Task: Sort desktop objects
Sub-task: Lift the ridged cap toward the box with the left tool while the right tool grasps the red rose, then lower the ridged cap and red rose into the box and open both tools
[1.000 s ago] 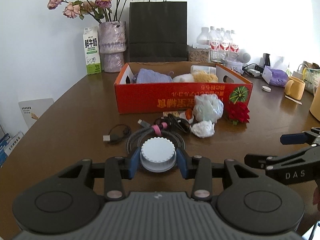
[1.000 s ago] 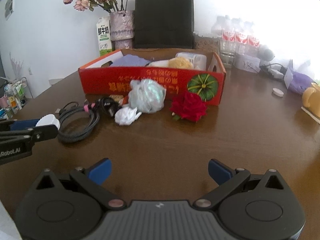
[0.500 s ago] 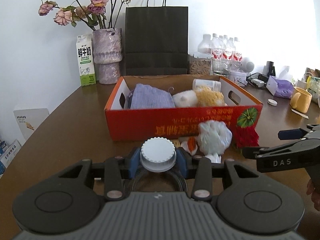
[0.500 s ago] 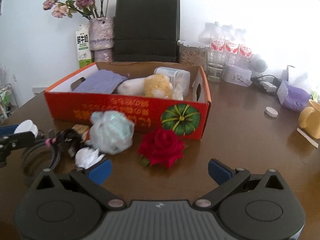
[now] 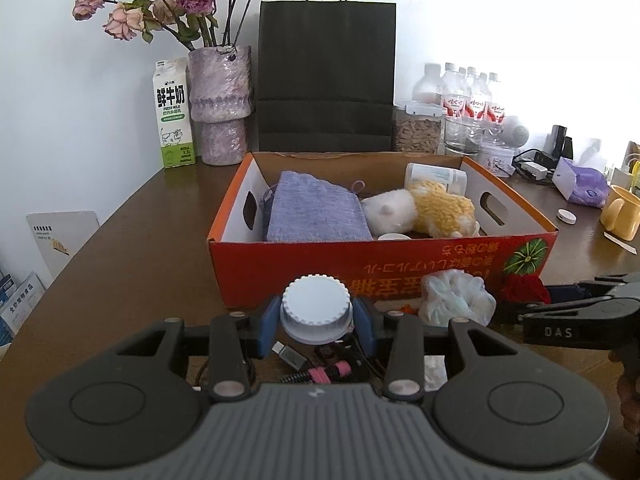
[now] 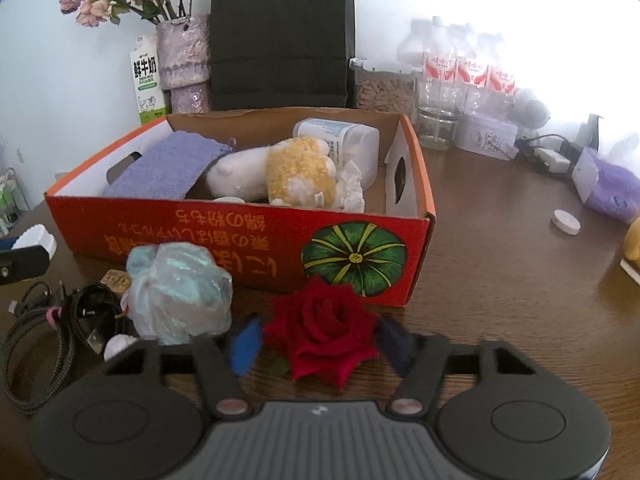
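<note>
Cardboard box (image 5: 384, 276), orange-red with a green pumpkin print, stands in the middle of the brown table (image 5: 132, 248) and holds a folded lilac cloth (image 5: 318, 212), a white-and-yellow plush toy (image 5: 424, 210) and a white bottle (image 5: 436, 178) lying at its far right. The left gripper (image 5: 317, 319) is clamped on a white ribbed cap (image 5: 316, 308), one blue pad on each side, held in front of the box's near wall, above a coil of black cable (image 6: 44, 340) with a pink tie. The right gripper (image 6: 320, 344) has its jaws spread around a red rose (image 6: 324, 330) that lies on the table just before the box's near right corner; whether the pads touch the petals cannot be told. Left of the rose sits a crumpled pale-blue plastic bag (image 6: 180, 292), touching the box front. Behind the box stand a black paper bag (image 5: 326, 76), a lilac vase of dried roses (image 5: 220, 104) and a milk carton (image 5: 174, 114). Water bottles (image 5: 468, 96) are far right.
</note>
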`<action>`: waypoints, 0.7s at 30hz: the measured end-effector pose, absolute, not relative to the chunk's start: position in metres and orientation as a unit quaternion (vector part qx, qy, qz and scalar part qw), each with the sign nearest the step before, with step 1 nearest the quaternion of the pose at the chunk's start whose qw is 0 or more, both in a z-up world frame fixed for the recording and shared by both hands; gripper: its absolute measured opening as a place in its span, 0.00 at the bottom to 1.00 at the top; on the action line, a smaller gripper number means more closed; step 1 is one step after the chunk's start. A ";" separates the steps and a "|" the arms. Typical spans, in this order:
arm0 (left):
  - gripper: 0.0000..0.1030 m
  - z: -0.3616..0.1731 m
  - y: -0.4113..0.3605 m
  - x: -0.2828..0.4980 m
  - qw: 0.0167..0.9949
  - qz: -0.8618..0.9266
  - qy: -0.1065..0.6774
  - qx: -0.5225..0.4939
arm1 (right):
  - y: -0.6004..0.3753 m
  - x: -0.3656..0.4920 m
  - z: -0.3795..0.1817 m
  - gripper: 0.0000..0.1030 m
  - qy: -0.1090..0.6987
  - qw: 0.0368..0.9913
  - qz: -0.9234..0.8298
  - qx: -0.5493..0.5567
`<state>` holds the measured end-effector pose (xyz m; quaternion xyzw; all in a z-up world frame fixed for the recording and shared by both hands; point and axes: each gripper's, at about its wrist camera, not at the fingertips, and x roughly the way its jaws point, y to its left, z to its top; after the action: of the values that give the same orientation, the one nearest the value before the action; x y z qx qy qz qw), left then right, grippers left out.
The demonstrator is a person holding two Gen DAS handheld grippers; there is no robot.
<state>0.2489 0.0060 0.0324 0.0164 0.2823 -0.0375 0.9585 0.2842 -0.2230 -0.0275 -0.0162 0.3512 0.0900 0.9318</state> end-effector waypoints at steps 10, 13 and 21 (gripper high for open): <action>0.40 0.044 0.007 0.254 0.961 -0.036 0.275 0.015 | -0.225 0.269 -0.003 0.47 0.319 0.942 0.100 -0.018; 0.40 0.053 0.006 0.256 0.963 -0.037 0.266 0.016 | -0.225 0.265 0.013 0.47 0.304 0.947 0.107 -0.016; 0.40 0.081 0.001 0.272 0.971 -0.033 0.235 0.013 | -0.220 0.275 0.052 0.47 0.260 0.958 0.118 -0.023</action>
<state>0.2720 0.0013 0.0805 0.0126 0.2350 -0.0330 0.9714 0.2749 -0.2199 0.0522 -0.0230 0.2604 0.1182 0.9579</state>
